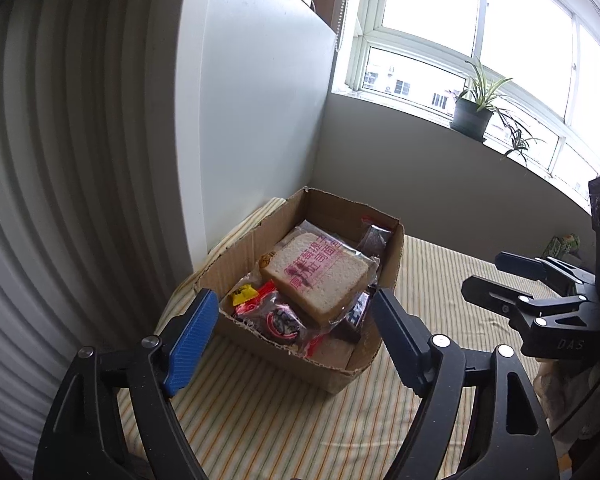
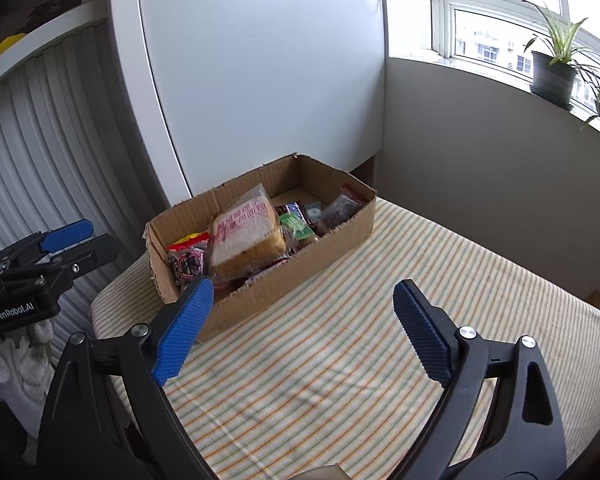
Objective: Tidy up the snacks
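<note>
1. The cardboard box (image 1: 332, 368) sat on the striped tabletop (image 2: 340, 360), straight ahead of the left gripper (image 1: 296, 336), its long axis running away toward the wall corner.
2. Inside lay wrapped snacks, the bagged sliced bread (image 1: 320, 276) on top.
3. Both the left and the right gripper (image 2: 304, 336) stood wide apart, holding nothing.
4. The left looked nearer (my judgement); the right faced bare cloth beside the box, with open room toward the window (image 1: 480, 32).

Bread packet (image 1: 320, 276) hides the snacks beneath — its pink print is too blurred to read.
</note>
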